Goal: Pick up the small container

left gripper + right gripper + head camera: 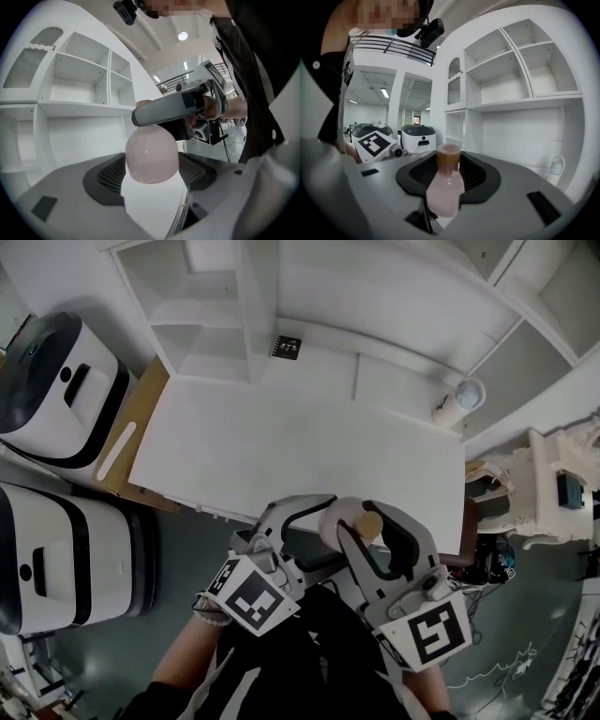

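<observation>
A small pale pink bottle (pixel 343 517) with a tan cap (pixel 369 524) hangs over the near edge of the white table (pixel 281 442), held between both grippers. My right gripper (pixel 380 532) is shut on it. In the right gripper view the bottle (pixel 444 187) fills the gap between the dark pads, cap pointing away. My left gripper (pixel 314 517) meets it from the left. In the left gripper view the bottle's rounded end (pixel 151 154) sits between the pads and touches both. One jaw of the right gripper crosses just above it there.
A white cylindrical container (pixel 458 401) stands at the table's far right, in front of the white shelf unit (pixel 216 306). A square marker tag (pixel 286 347) lies at the back. Two white and black machines (pixel 56 390) and a wooden board (pixel 131 437) are left of the table.
</observation>
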Motion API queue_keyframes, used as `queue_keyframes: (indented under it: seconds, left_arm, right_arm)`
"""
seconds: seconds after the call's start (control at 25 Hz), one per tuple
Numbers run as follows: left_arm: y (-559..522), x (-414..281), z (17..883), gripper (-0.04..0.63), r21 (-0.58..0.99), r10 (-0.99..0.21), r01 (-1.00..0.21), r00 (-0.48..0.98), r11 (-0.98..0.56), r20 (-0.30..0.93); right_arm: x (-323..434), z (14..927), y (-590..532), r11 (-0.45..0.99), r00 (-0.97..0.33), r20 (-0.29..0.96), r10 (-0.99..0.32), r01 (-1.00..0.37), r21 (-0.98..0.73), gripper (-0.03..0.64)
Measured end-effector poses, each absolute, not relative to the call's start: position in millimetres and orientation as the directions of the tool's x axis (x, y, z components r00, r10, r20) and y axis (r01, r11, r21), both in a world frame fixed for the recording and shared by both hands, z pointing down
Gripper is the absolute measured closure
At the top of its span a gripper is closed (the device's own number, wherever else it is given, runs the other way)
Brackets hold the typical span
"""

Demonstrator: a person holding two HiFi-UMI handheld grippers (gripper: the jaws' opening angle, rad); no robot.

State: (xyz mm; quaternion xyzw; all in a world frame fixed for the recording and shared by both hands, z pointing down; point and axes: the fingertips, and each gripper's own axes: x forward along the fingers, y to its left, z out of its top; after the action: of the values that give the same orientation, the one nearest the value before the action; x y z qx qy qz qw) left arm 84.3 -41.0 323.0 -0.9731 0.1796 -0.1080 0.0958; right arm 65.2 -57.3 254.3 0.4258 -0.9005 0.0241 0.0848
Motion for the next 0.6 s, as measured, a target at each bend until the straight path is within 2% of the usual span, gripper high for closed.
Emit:
queue_keyframes:
  seconds: [0.6]
  left_arm:
    - [-39.0, 83.6, 324.7, 0.249, -0.198, -0.328, -0.291, 0.925, -0.936, 0.190]
  right_arm:
    - [66.1, 257.2, -57.2, 0.621, -0.610, 0.168, -0.774, -0.784, 0.015, 0.471]
